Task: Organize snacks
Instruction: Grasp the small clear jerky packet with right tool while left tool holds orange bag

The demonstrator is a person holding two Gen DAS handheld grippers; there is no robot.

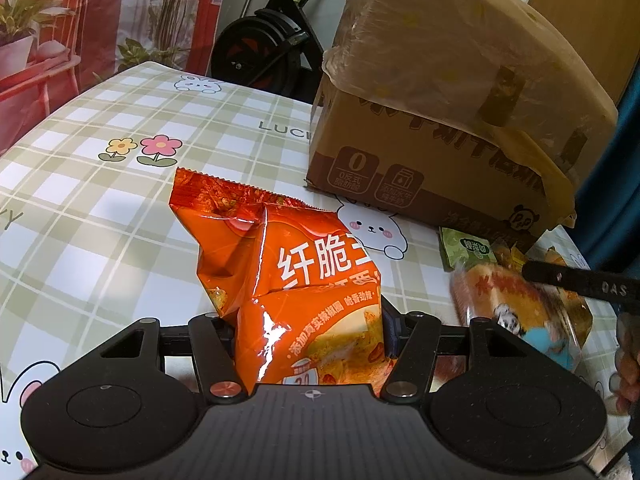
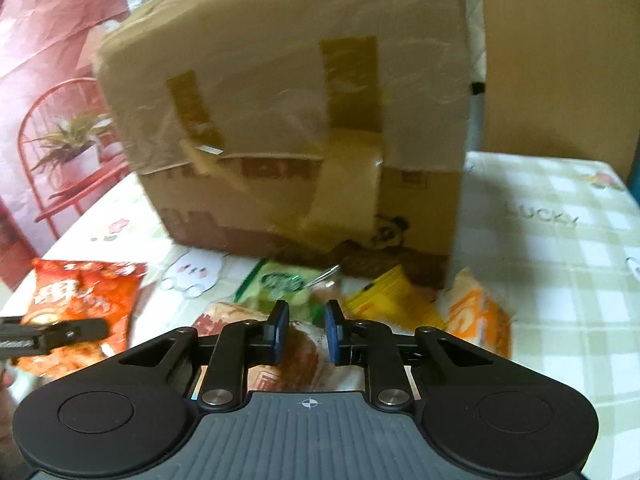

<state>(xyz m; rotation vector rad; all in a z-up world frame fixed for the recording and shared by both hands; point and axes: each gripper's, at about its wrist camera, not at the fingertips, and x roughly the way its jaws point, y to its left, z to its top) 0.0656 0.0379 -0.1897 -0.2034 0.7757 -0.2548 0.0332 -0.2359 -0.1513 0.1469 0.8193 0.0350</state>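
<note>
My left jaws (image 1: 308, 320) grip an orange chip bag (image 1: 280, 264): glossy, crinkled foil with white Chinese lettering and a serrated top seal. Its long axis runs away from me, sealed end tilted up toward the tabletop's (image 1: 120, 208) far left corner, above the checked cloth. My right jaws (image 2: 306, 332) stand nearly closed, blue pads a narrow gap apart, over a clear-wrapped pastry (image 2: 304, 356); I cannot tell whether they pinch it. Beyond lie a green packet (image 2: 280, 284) and a yellow packet (image 2: 388, 300), against the taped cardboard box (image 2: 300, 120).
</note>
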